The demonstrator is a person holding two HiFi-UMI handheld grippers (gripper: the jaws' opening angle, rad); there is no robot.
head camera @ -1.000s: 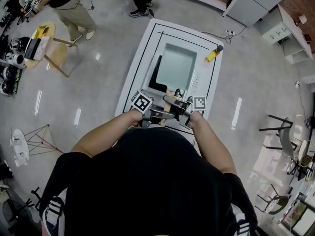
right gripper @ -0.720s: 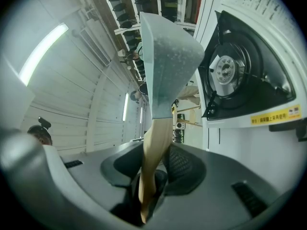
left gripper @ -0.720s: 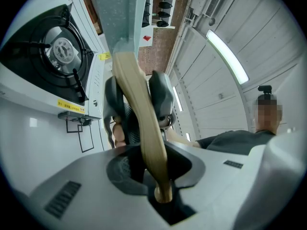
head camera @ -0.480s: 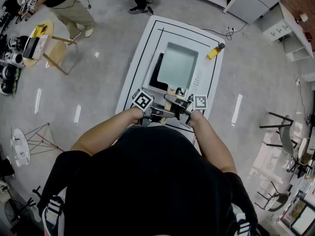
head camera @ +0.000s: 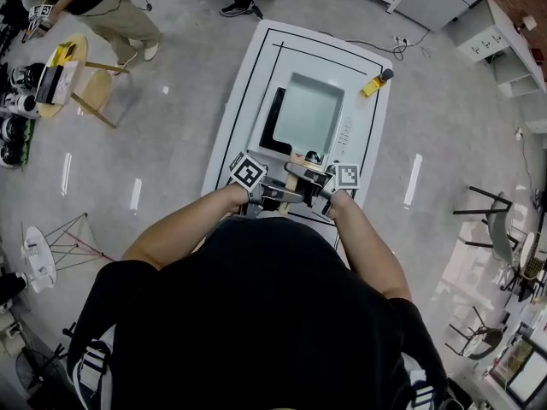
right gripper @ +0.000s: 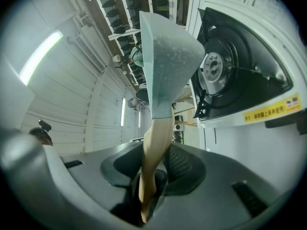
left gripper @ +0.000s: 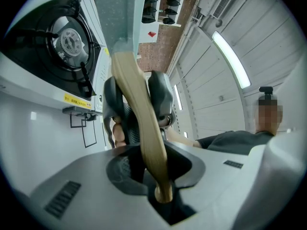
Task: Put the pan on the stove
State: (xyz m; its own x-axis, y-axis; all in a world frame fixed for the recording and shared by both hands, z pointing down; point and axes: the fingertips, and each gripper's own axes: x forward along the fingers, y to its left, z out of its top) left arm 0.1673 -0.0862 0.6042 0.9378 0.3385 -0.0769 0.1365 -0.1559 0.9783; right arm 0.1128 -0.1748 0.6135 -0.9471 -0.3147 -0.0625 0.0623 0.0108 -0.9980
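Head view: the square pan (head camera: 308, 114) is held over the stove (head camera: 272, 135) and hides most of its top, with the wooden handle (left gripper: 139, 114) reaching past the stove's near edge. The left gripper (left gripper: 158, 176) and right gripper (right gripper: 146, 188) meet there from opposite sides, each with its jaws clamped on the handle. Both gripper views show a gap between the pan and the stove's burner (left gripper: 71, 38).

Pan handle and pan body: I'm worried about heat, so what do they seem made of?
The handle looks like wood: pale tan, matte, smoothly rounded. The pan body is possibly coated metal: pale grey-green, thin-walled, finely speckled.
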